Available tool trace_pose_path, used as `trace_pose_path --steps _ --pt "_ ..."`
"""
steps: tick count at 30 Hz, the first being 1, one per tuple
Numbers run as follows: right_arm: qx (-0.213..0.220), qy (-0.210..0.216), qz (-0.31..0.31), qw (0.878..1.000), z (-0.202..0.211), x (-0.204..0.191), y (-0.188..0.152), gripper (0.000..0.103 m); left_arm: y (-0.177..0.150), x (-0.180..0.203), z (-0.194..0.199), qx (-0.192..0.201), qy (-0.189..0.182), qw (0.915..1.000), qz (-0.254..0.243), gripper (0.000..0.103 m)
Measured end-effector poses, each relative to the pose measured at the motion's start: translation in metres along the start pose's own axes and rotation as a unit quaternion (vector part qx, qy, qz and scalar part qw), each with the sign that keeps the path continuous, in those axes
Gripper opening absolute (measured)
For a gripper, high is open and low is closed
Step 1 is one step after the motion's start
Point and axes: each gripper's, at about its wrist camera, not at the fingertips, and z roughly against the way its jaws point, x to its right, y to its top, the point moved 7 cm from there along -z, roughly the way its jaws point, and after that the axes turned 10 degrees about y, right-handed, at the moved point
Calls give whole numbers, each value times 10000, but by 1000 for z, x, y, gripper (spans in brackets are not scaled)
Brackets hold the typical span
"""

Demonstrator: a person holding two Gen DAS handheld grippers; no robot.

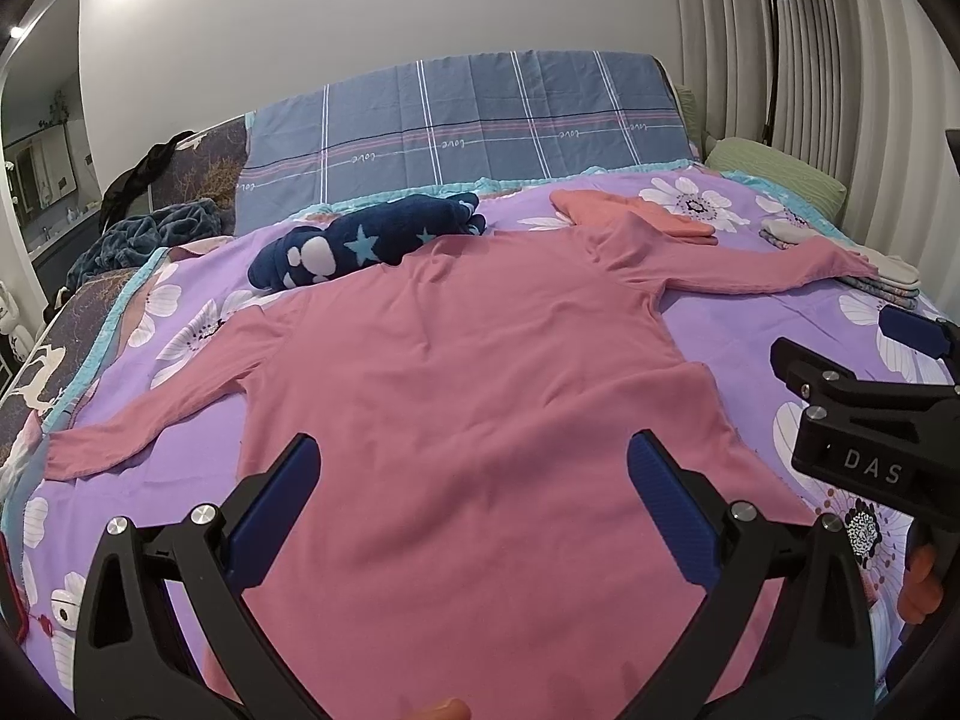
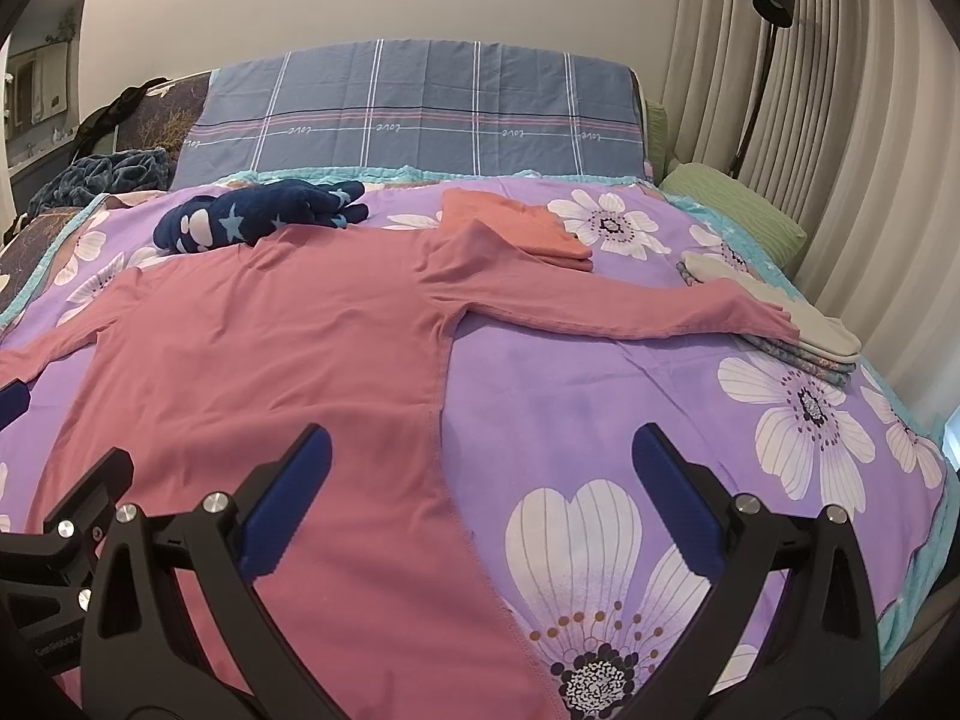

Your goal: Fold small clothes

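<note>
- The pink top [image 1: 480,372] lies flat and spread out on the flowered bedspread [image 2: 600,396], both sleeves out to the sides; no fold is made yet, by the look of it.
- The left gripper [image 1: 474,504] hangs over the lower middle of the top with its fingers wide apart and nothing between them. The right gripper [image 2: 480,492] is likewise spread and empty, straddling the top's side seam.
- The right sleeve [image 2: 630,312] ends on the stack of folded cloths [image 2: 792,348]. Pulling that sleeve inward could drag the top cloth along or tip the stack.
- The neck end touches the navy star-patterned garment [image 1: 366,246] and the folded orange garment [image 1: 636,213]. Lifting the shoulders carelessly could catch either one.
- The fabric looks thin and soft, so a pinch pressed too deep may also grab the bedspread and bunch it.
- If the two grippers lift unevenly, the fold line is likely to come out skewed.
</note>
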Motion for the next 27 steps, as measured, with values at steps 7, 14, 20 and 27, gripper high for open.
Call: trace_pose_path --steps 7,14,20,27 --pt "15 1 2 10000 1 -1 1 101 -3 -3 -2 -8 -16 10000 22 102" --pt "67 16 -2 10000 2 -2 2 101 -3 -3 -3 -9 -37 10000 20 102" --pt "244 -67 -6 9997 5 -1 5 101 -2 -3 -3 -4 -34 10000 19 102" --pt "249 -53 -47 9997 4 1 4 101 0 -4 -4 -10 -24 10000 39 102"
